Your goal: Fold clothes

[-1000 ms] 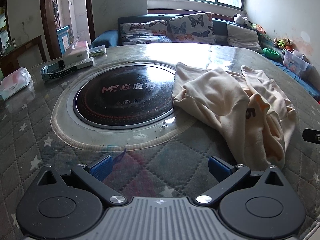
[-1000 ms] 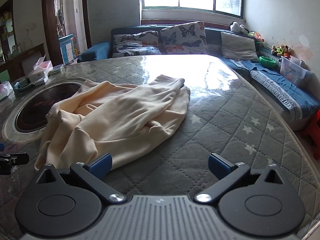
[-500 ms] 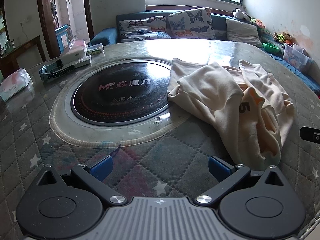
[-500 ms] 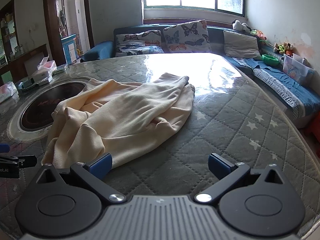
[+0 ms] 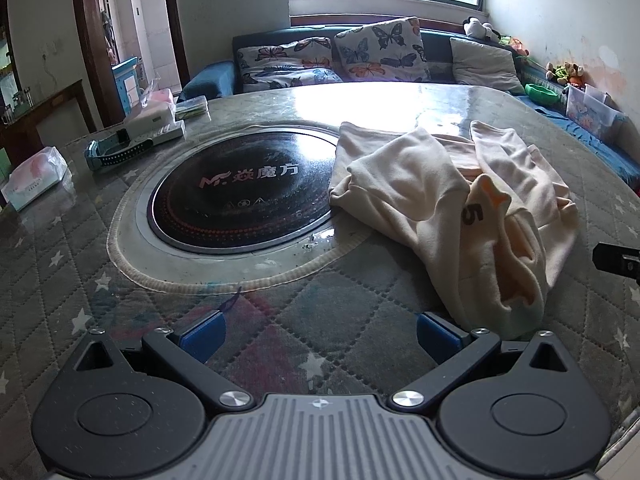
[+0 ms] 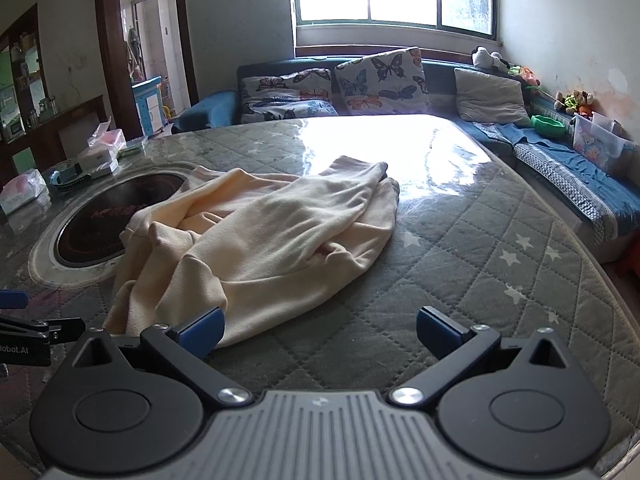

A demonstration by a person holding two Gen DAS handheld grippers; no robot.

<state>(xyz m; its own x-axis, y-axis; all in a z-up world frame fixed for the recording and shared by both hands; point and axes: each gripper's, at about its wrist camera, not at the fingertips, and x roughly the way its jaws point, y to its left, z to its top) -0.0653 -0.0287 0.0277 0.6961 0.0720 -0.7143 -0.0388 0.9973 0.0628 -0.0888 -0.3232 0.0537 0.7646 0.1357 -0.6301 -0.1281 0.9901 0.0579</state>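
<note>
A cream-coloured garment (image 5: 448, 200) lies crumpled and unfolded on the quilted surface (image 5: 320, 320), bunched in loose overlapping folds. One edge spills over the rim of the round black cooktop (image 5: 240, 192) set into the surface, the rest heaped to the cooktop's right. A dark "5" and an orange patch show on an upturned fold.

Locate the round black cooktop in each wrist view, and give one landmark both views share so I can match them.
Left wrist: the cooktop sits centre-left, straight ahead of the open left gripper, with the cream garment to its right.
Right wrist: the cooktop lies at the far left, its right side covered by the garment.
Shared landmark: the butterfly cushion on the sofa under the window.
</note>
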